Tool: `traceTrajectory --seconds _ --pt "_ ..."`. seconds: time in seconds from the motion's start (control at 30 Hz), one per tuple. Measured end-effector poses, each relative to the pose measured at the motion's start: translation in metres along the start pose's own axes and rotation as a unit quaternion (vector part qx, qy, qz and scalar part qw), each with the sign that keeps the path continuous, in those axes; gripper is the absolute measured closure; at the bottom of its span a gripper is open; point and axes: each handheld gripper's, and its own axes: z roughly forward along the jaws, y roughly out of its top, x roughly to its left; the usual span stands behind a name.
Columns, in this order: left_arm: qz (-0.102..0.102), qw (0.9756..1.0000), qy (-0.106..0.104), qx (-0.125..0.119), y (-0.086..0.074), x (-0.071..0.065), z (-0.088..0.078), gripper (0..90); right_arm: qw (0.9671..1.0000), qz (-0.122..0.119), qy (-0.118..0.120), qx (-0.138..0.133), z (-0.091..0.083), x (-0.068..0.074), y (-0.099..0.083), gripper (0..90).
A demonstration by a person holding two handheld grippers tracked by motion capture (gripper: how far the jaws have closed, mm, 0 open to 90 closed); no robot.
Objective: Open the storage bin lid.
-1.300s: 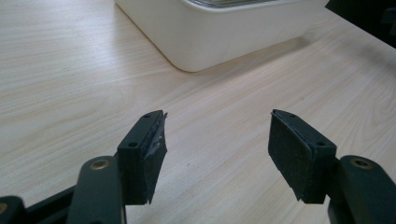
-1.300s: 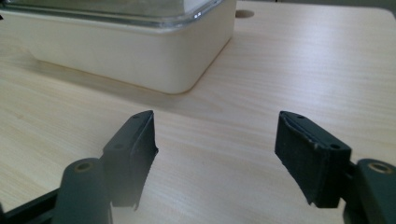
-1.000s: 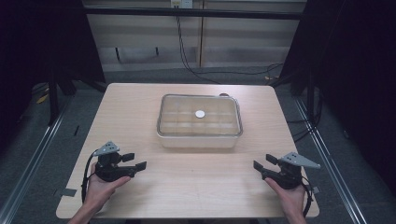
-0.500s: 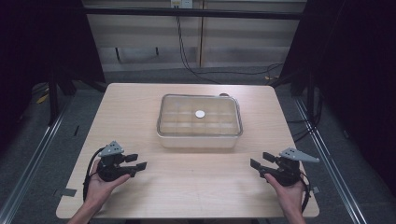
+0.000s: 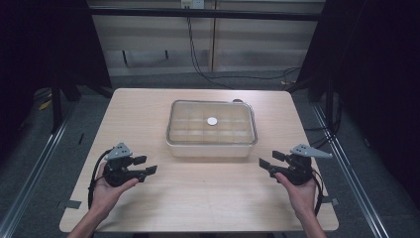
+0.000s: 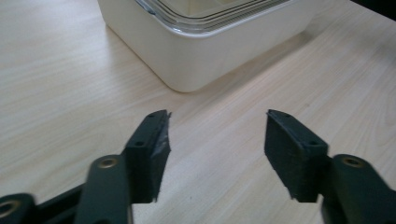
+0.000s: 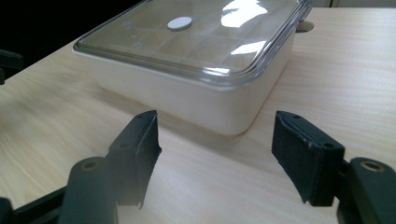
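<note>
A cream rectangular box (image 5: 212, 148) with a clear lid (image 5: 212, 124) stands in the middle of the wooden table (image 5: 198, 198); a small white disc (image 5: 212, 120) sits at the lid's centre. My left gripper (image 5: 145, 165) is held low over the table at the front left, open and holding nothing, its jaws pointing toward the box's near left corner (image 6: 187, 74). At the front right my right gripper (image 5: 270, 159) is open too, nothing between its jaws, facing the box (image 7: 196, 102) and its lid (image 7: 196, 37).
A dark round spot (image 5: 237, 100) shows on the table just behind the box. Cables (image 5: 198, 59) hang down the wall beyond the table's far edge. Metal rails (image 5: 34, 163) run along the floor on both sides.
My right gripper has shifted a little to the left and forward, toward the box. My left gripper has barely moved.
</note>
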Motion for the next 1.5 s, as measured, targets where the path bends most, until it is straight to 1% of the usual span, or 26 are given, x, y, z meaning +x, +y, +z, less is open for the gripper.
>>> traceTrajectory --seconds 0.07,0.17,0.23,0.27,0.3,0.37,0.4,0.47,0.5,0.53,0.57,0.63,0.7,0.73,0.77,0.8,0.83,0.87,0.9,0.97,1.03,1.13,1.17,1.27,1.33,1.5 --pt "-0.007 1.0000 0.000 -0.002 0.002 0.002 0.000 35.8 1.0000 -0.001 0.001 -0.003 0.002 -0.002 0.006 29.7" --pt "-0.008 1.0000 0.001 -0.001 0.007 0.007 0.003 33.0 1.0000 -0.004 0.003 0.000 0.007 -0.005 0.014 29.3" --pt "0.000 1.0000 0.006 -0.004 0.011 0.009 0.005 32.3 0.9999 -0.011 0.002 0.007 0.009 -0.007 0.022 29.4" --pt "-0.005 0.9999 0.008 -0.009 0.013 0.009 0.006 32.3 0.9999 -0.013 0.001 0.006 0.010 -0.008 0.025 29.5" --pt "-0.003 1.0000 0.007 -0.007 0.016 0.010 0.007 31.5 0.9999 -0.012 0.003 0.002 0.010 -0.009 0.029 29.6" --pt "-0.004 0.9999 0.007 -0.013 0.023 0.010 0.009 30.9 0.9999 -0.014 0.004 -0.004 0.012 -0.012 0.037 29.6" --pt "-0.002 0.9998 0.007 -0.017 0.026 0.009 0.009 30.5 0.9999 -0.016 0.005 -0.004 0.013 -0.012 0.039 29.5" --pt "0.009 0.9997 0.008 -0.020 0.034 0.007 0.010 30.0 0.9998 -0.018 0.006 -0.006 0.016 -0.013 0.043 28.4" --pt "0.006 0.9996 0.006 -0.027 0.038 0.007 0.011 29.9 0.9998 -0.018 0.009 -0.008 0.017 -0.013 0.045 27.9" --pt "0.009 0.9996 0.003 -0.025 0.040 0.007 0.012 29.7 0.9998 -0.015 0.012 -0.010 0.019 -0.014 0.047 27.6" --pt "0.012 0.9996 0.005 -0.024 0.042 0.007 0.013 29.1 0.9998 -0.017 0.008 -0.011 0.020 -0.014 0.048 27.6" --pt "0.013 0.9996 0.002 -0.025 0.046 0.009 0.016 27.6 0.9998 -0.018 0.002 -0.011 0.022 -0.015 0.050 27.8" --pt "0.006 0.9998 -0.001 -0.021 0.048 0.012 0.020 23.6 0.9998 -0.017 0.011 -0.006 0.026 -0.017 0.052 28.4" --pt "0.005 0.9998 0.000 -0.020 0.048 0.014 0.022 23.1 0.9997 -0.019 0.012 -0.003 0.028 -0.017 0.053 29.3" --pt "0.003 0.9998 -0.002 -0.019 0.049 0.015 0.024 23.8 0.9998 -0.018 0.013 -0.001 0.029 -0.017 0.054 32.7" --pt "0.005 0.9998 -0.002 -0.019 0.049 0.016 0.025 23.7 0.9995 -0.015 0.028 0.008 0.031 -0.018 0.056 35.8" --pt "0.004 0.9998 0.000 -0.018 0.051 0.018 0.026 24.6 0.9990 -0.010 0.041 0.012 0.033 -0.018 0.057 35.1" --pt "0.002 0.9998 -0.001 -0.020 0.052 0.019 0.027 25.0 0.9991 -0.010 0.039 0.015 0.034 -0.019 0.058 33.0" --pt "0.003 0.9998 0.000 -0.022 0.053 0.020 0.027 25.2 0.9993 -0.011 0.032 0.018 0.036 -0.019 0.061 32.0" --pt "0.002 0.9997 -0.001 -0.023 0.056 0.022 0.029 26.2 0.9991 -0.008 0.037 0.022 0.040 -0.020 0.064 30.9" --pt "0.004 0.9997 0.001 -0.023 0.059 0.024 0.030 26.0 0.9991 -0.008 0.030 0.029 0.043 -0.021 0.067 27.5" --pt "0.002 0.9998 0.000 -0.019 0.066 0.028 0.032 26.2 0.9989 -0.008 0.029 0.036 0.048 -0.023 0.072 24.9" --pt "0.003 0.9998 -0.001 -0.018 0.067 0.029 0.033 26.2 0.9988 -0.004 0.030 0.037 0.050 -0.024 0.074 24.8" --pt "0.008 0.9998 0.010 -0.013 0.072 0.032 0.035 28.0 0.9988 -0.005 0.026 0.042 0.056 -0.026 0.078 23.2" --pt "-0.006 0.9999 0.008 -0.014 0.074 0.036 0.038 27.9 0.9985 -0.012 0.026 0.046 0.061 -0.027 0.081 22.8" --pt "-0.012 0.9998 0.007 -0.013 0.078 0.042 0.048 27.7 0.9978 -0.008 0.028 0.060 0.071 -0.030 0.084 22.5"
